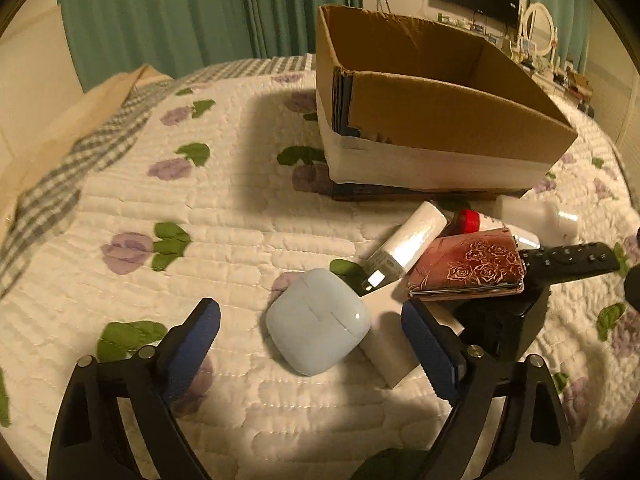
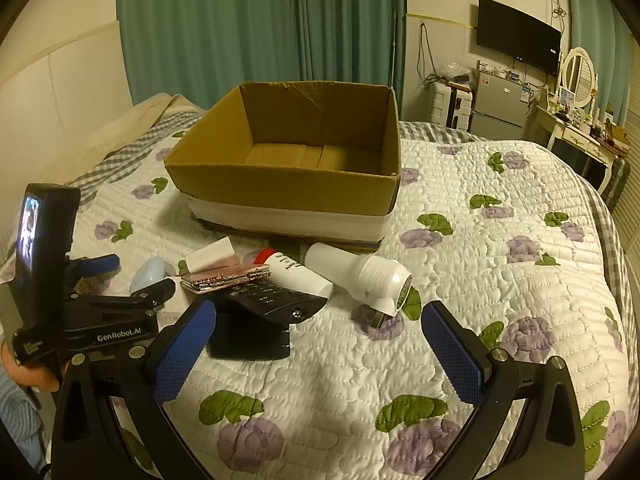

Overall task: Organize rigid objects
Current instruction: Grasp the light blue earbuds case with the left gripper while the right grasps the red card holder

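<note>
An open, empty cardboard box (image 1: 440, 120) (image 2: 296, 184) stands on the quilted bed. In front of it lies a pile: a pale blue earbud case (image 1: 318, 320) (image 2: 149, 276), a white tube (image 1: 408, 246), a red rose-patterned case (image 1: 468, 266) (image 2: 226, 278), a black remote (image 1: 572, 260) (image 2: 276, 300), a red-capped white tube (image 2: 296, 272) and a white plug-in device (image 2: 372, 276). My left gripper (image 1: 312, 320) is open with its fingers on either side of the blue case. My right gripper (image 2: 320, 324) is open and empty, just short of the remote and the white device.
A flat black object (image 2: 250, 340) lies under the remote. A white box (image 1: 394, 344) sits beside the blue case. Pillows (image 1: 60, 132) lie at the left. A fridge (image 2: 500, 104), a dressing table (image 2: 576, 136) and a wall TV (image 2: 518, 34) stand beyond the bed.
</note>
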{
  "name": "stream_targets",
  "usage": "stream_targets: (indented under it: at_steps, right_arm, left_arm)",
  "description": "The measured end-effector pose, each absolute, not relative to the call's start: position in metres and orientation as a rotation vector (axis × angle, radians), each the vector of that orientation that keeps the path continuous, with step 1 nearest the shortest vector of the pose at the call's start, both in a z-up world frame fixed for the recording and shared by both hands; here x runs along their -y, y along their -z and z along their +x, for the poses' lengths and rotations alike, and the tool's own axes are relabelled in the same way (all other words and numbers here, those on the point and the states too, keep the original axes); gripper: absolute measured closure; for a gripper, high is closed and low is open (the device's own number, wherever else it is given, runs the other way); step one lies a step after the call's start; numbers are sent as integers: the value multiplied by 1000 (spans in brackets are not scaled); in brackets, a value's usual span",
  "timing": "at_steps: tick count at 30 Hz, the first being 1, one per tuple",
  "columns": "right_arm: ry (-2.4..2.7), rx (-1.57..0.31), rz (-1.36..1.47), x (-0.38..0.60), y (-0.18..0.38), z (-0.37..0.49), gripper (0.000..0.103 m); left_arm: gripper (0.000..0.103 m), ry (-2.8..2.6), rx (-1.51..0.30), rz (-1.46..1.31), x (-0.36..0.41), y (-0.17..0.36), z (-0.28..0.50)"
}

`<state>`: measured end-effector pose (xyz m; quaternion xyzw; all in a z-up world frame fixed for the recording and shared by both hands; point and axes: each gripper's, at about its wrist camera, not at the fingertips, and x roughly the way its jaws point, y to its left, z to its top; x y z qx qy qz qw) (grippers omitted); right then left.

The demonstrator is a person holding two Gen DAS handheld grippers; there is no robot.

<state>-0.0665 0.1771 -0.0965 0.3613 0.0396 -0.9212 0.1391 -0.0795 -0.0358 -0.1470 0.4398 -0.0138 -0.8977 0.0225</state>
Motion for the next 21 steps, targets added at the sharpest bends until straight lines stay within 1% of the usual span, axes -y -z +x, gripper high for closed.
stream_targets:
  at_steps: [1, 2, 3, 4, 5, 6, 7, 10, 12, 16, 20, 21]
  right_arm:
    - [2665, -116, 1046, -177, 96, -67, 0]
    - [2669, -120, 1048, -176, 96, -67, 0]
    - [2673, -126, 1048, -176, 95, -66, 0]
    - [2679, -134, 1044, -175, 94, -66, 0]
    - [2683, -145, 1038, -173, 92, -65, 0]
    - [2684, -153, 1035, -172, 91, -64, 0]
    - [2686, -165, 1030, -169, 90, -63, 0]
    - [2682, -205, 1014, -161, 86, -62, 0]
    - [2674, -240, 999, -155, 85, -62, 0]
    - [2585, -368, 989, -135, 87, -69, 0]
    - [2416, -582, 1021, -107, 103, -80, 1]
    - [2396, -621, 1020, -102, 106, -81, 4]
  left_arm:
    - [31, 2795, 15, 1376, 37, 147, -79]
    - [42, 2817, -35, 1399, 40, 146, -79]
    - [56, 2819, -66, 1411, 41, 146, -79]
    - [62, 2825, -97, 1422, 44, 146, -78]
    - [64, 2829, -104, 1422, 44, 144, -77]
    - [69, 2837, -94, 1405, 43, 140, -73]
    - [72, 2843, -79, 1386, 42, 137, -71]
    - [78, 2847, -62, 1349, 41, 126, -63]
    - [78, 2843, -84, 1328, 47, 120, -59]
    - [78, 2833, -39, 1265, 56, 109, -59]
    - [79, 2857, 2, 1217, 57, 95, -51]
    - [79, 2859, 9, 1212, 56, 93, -49]
